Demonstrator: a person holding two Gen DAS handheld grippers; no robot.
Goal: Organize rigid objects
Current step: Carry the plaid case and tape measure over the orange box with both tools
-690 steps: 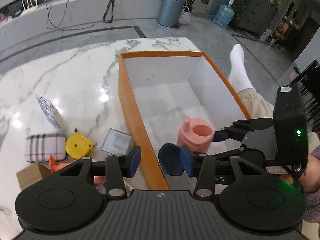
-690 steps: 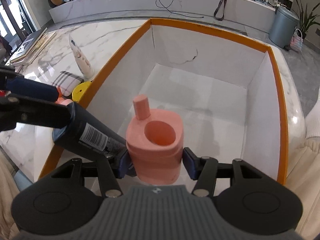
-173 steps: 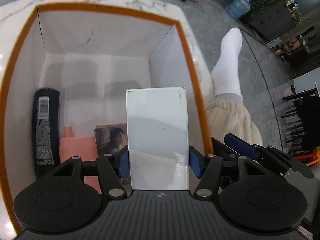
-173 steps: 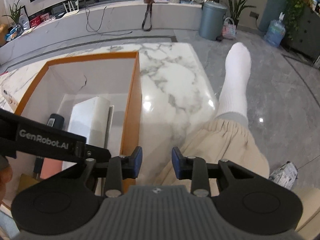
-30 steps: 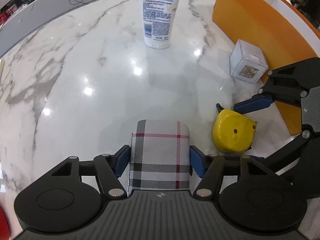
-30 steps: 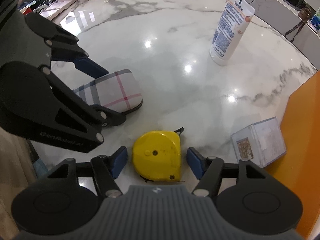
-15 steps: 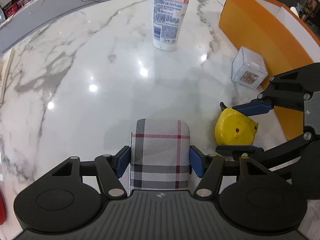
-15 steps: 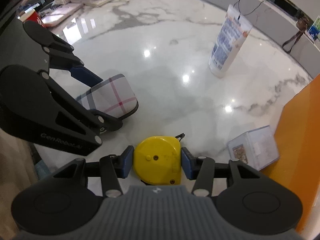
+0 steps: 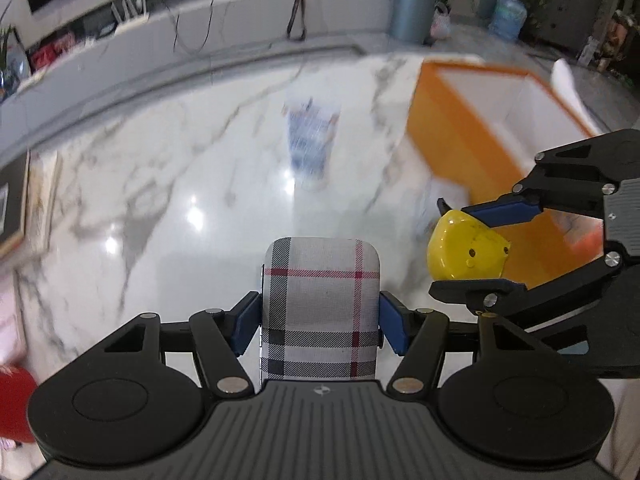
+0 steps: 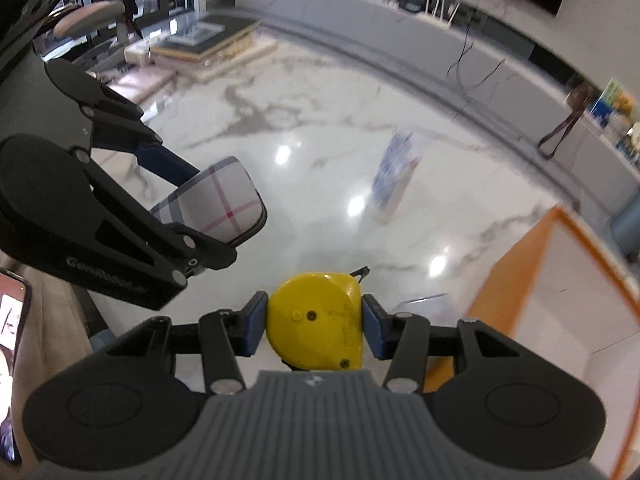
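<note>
Two tools, each loaded: your left tool point(image 9: 320, 326) clamps the plaid case point(image 9: 320, 304) by its long sides, blue pads pressed to both edges, so the case's long axis runs straight out along the fingers and its rounded end points away from you toward the tube point(image 9: 312, 140). Your right tool point(image 10: 314, 330) grips the yellow tape measure point(image 10: 316, 320) across its width, flat face up, with the small tape hook sticking out on the far right.

From the left wrist view, the tape measure point(image 9: 466, 250) sits right of the case and a little farther out, apart from it, pinched between the right tool's point(image 9: 484, 248) blue pads. That view also shows the orange box point(image 9: 472, 136) at far right, its white inside open to the top; what lies in it cannot be told through the blur. The right wrist view shows what the left one hides: the case point(image 10: 216, 204) seen from the side, tilted, held above the marble surface point(image 10: 304, 128) by the left tool point(image 10: 188, 208), with books stacked at the far left. The box point(image 10: 560, 280) stands to the right there.
</note>
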